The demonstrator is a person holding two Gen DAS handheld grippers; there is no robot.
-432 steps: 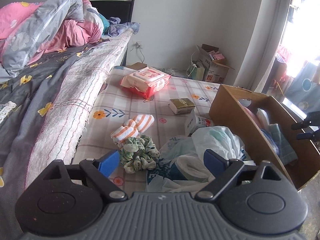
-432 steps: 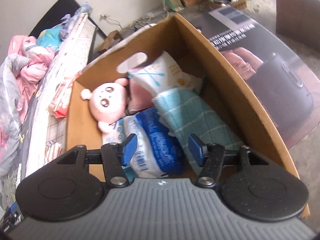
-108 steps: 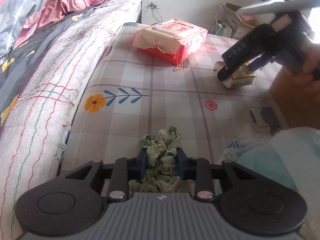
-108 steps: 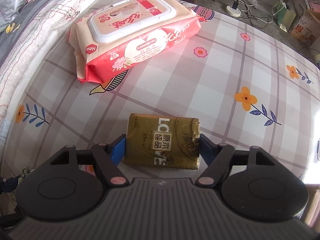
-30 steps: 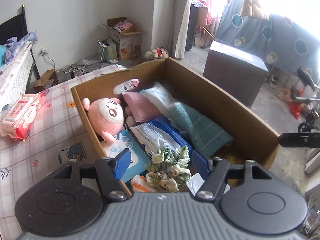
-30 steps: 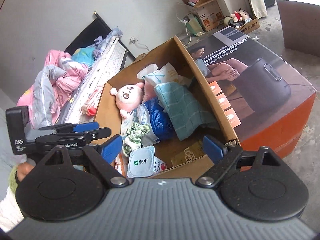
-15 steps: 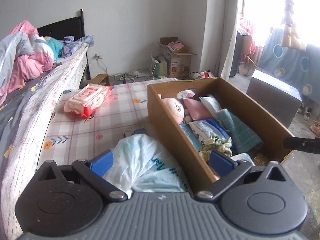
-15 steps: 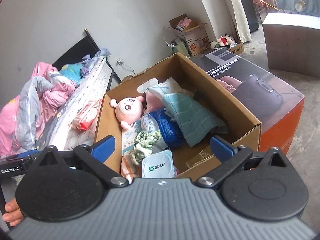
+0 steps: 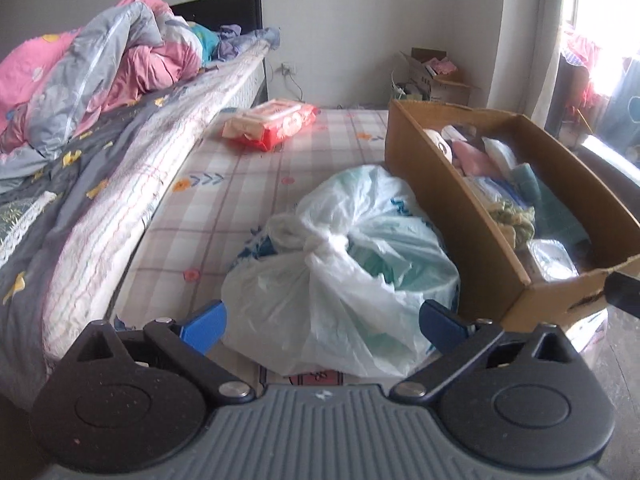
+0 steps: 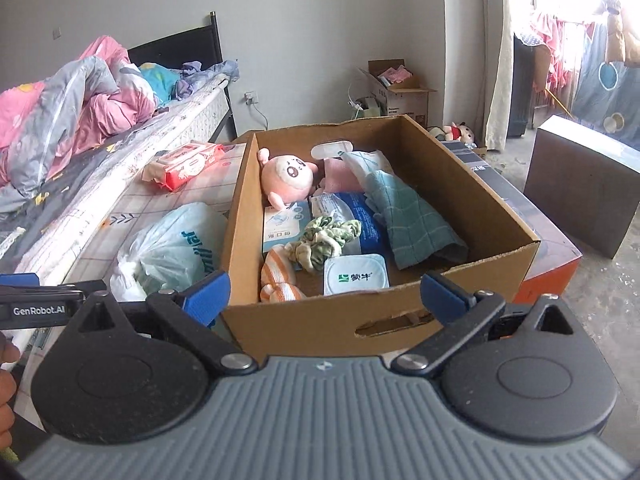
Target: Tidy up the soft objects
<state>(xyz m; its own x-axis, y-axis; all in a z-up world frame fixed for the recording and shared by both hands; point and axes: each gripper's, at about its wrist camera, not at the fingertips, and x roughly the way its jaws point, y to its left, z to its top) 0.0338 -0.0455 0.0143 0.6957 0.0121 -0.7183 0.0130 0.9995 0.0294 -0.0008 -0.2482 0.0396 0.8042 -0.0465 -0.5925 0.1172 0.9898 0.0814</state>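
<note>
Both grippers are spread wide and hold nothing. The left gripper (image 9: 322, 326) hangs over a tied white plastic bag (image 9: 340, 268) lying on the checked mattress (image 9: 224, 200), just beside the cardboard box (image 10: 400, 312). The right gripper (image 10: 324, 294) hangs at the near wall of that box. Inside lie a pink plush toy (image 10: 286, 178), a green scrunchie (image 10: 324, 240), a teal towel (image 10: 416, 220) and an orange striped sock (image 10: 278, 276). A red pack of wipes (image 9: 272, 122) sits farther back on the mattress.
</note>
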